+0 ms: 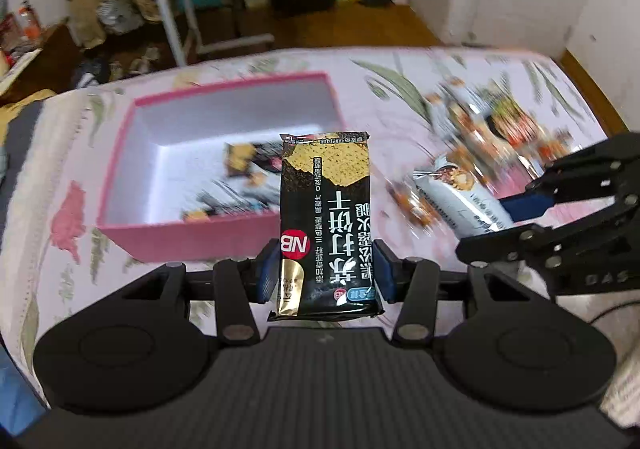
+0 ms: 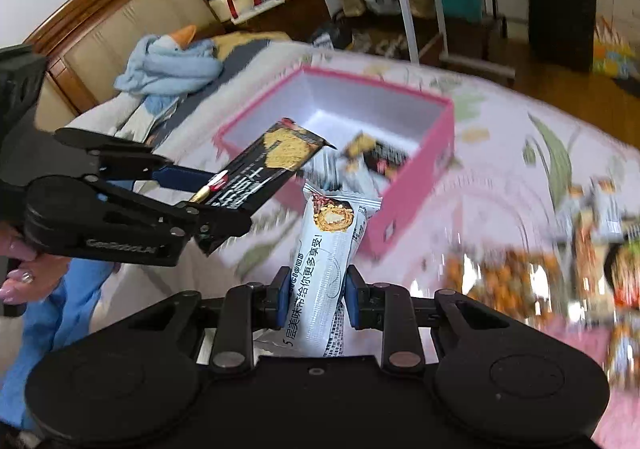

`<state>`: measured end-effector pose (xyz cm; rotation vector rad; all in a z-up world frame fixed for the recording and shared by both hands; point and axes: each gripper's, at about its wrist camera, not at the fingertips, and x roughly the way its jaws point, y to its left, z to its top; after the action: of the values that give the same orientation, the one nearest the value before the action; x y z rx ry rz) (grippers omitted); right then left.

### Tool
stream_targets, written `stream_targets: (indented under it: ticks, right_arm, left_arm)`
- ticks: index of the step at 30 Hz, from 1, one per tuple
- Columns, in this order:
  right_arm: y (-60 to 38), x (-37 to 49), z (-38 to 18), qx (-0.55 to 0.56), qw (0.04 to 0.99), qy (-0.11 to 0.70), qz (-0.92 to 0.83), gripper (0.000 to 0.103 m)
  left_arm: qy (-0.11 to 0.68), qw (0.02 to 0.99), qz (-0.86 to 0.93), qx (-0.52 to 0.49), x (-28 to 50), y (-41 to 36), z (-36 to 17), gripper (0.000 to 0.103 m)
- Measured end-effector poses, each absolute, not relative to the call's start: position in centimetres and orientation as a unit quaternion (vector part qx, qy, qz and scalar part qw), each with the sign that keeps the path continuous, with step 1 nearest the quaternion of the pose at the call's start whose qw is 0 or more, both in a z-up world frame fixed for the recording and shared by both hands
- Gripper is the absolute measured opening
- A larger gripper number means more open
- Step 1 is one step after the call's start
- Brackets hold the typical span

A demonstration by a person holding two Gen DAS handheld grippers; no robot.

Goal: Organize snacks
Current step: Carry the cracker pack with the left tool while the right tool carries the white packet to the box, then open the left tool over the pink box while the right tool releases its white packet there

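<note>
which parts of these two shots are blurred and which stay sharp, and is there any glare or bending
Left wrist view: the black cracker packet in the left gripper is sharp; the pink box and loose snack pile smear with motion. Right wrist view: the white wafer packet in the right gripper is crisp; the bedspread streaks. Both: fisheye bends the edges; foil glints slightly.

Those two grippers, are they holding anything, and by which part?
Left gripper clamps a black cracker packet near its lower end; right gripper clamps a white snack packet across its lower half.
</note>
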<state>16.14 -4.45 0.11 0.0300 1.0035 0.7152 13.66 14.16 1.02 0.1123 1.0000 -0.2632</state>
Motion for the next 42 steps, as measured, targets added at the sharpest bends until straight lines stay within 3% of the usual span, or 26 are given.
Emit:
stream_targets:
  ticks: [10,17,24,30,42]
  right_arm:
    - [4.0,25.7,-3.0,-0.023,0.821,0.45,0.351,0.032]
    - [9.0,31.4,-7.6,-0.053,0.8,0.482,0.353,0.032]
    - [11.9,34.0,-11.4,-0.085,0.765,0.526,0.361,0.035]
    - [8.9,31.8,-7.9,-0.074,0.78,0.5,0.37,0.041]
    - [-3.5,24.0,3.1,-0.098,0.82,0.456,0.33,0.049]
  left_arm:
    - [0.446,0.893,-0.049,0.022,21.8,19.7,-2.7,0.047]
    - [0.491,0.871,0.016,0.0,29.5,23.6,-8.7,0.047]
    - [0.517,0.855,0.052,0.012,31.2,25.0,-12.4,0.05]
    - [0.503,0.863,0.036,0.019,29.9,24.2,-10.9,0.057]
    - [0.493,0.867,-0.028,0.059,22.5,19.9,-2.0,0.067]
